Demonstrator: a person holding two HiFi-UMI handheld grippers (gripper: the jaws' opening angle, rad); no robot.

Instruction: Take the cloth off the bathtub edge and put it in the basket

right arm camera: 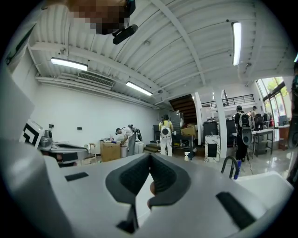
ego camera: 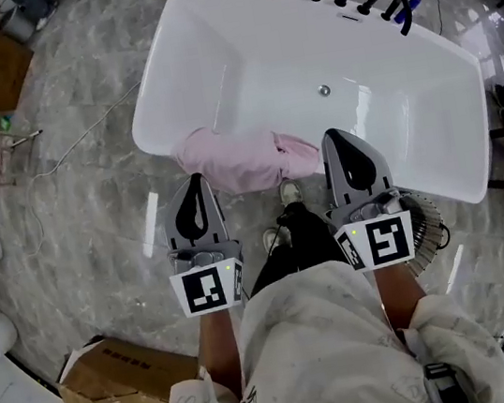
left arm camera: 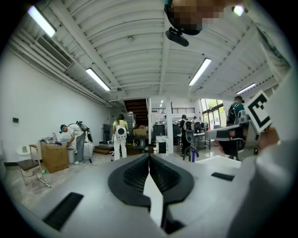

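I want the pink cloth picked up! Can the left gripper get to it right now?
Probably yes. The left gripper hangs close to the pink cloth draped over the bathtub edge, and nothing seems to be between them. Its jaws are shut, so they must open first.

Left tool (ego camera: pixel 196 178) and right tool (ego camera: pixel 335 135) are held out in front of the body, side by side but apart, both pointing forward and roughly level. Left jaws are pressed together with nothing between them. Right jaws meet at the tips, also empty. Left forearm (ego camera: pixel 219 343) and right forearm (ego camera: pixel 400 300) are bare and extended.
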